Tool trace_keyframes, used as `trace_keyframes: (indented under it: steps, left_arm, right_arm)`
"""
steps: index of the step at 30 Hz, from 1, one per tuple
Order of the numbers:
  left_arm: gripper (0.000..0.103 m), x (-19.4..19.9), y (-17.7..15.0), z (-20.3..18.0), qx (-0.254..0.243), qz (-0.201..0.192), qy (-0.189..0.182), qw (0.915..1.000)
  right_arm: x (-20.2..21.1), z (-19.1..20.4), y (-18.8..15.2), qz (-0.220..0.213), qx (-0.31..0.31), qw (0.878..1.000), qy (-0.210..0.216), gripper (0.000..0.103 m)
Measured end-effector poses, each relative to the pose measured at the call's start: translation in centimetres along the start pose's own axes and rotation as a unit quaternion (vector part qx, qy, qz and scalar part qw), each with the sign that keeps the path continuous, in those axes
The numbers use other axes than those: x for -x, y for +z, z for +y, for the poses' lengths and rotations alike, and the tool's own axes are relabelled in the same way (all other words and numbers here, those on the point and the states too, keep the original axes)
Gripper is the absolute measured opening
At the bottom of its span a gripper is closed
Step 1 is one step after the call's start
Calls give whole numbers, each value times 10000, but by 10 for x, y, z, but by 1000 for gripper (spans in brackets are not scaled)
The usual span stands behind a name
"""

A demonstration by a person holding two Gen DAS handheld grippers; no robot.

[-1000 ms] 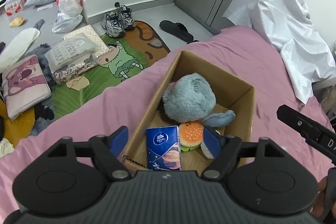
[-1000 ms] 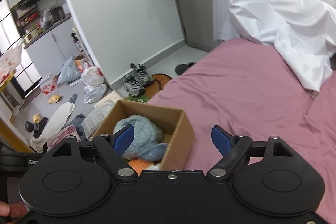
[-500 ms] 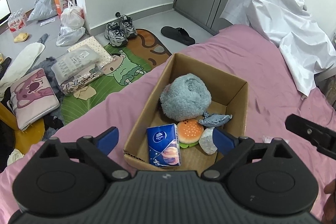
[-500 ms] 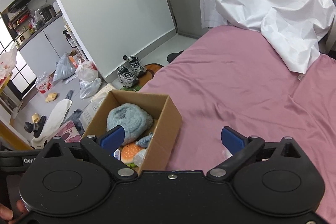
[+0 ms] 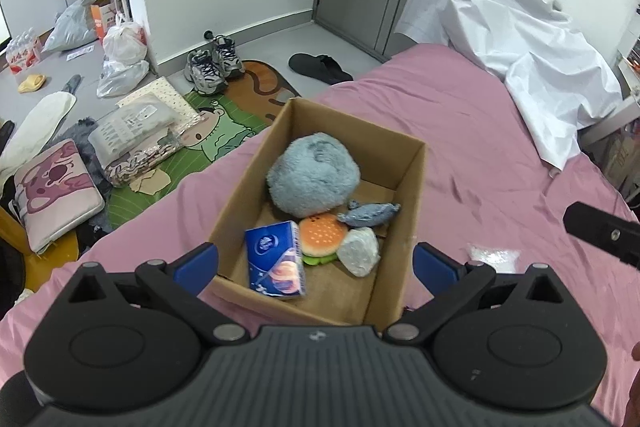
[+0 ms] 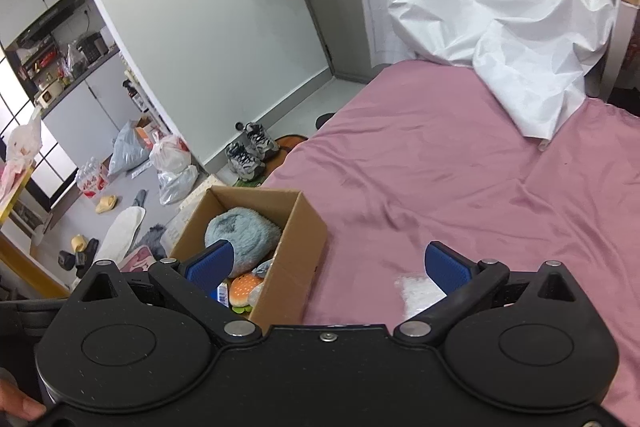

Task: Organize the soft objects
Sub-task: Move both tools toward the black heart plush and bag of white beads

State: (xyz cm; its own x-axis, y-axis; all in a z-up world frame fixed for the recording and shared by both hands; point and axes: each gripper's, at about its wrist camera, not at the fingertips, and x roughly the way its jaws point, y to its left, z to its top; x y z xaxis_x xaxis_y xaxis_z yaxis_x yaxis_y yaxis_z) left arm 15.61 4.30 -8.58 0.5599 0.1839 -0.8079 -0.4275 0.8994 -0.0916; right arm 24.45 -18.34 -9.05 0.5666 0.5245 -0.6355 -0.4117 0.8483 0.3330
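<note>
Cardboard box [image 5: 404, 195] long axis running away, tissue pack [image 5: 276, 259] upright

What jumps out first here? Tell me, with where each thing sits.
The open cardboard box on the pink bedspread draws the eye: a fluffy blue-grey plush fills its far end, with a burger toy and a blue tissue pack nearer. Behind, a white sheet drapes over something at the bed's far end.

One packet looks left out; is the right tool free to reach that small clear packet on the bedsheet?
Probably yes: the right tool is open, and the clear packet lies uncovered just below.
</note>
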Motion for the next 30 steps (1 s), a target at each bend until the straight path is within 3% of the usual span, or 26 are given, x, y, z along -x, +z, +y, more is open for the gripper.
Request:
trace_keyframes:
  steps: [12,30]
  left_arm:
    - [102,21,-9,-35,-167,-93,-86,9998]
    - [101,49,-26,-72,-167,-371,-156,9991]
  right_arm:
    - [31,-33,2,-299,-126,9995,-30,103]
    - [60,-80,-5,-355,-444,9982,181,103]
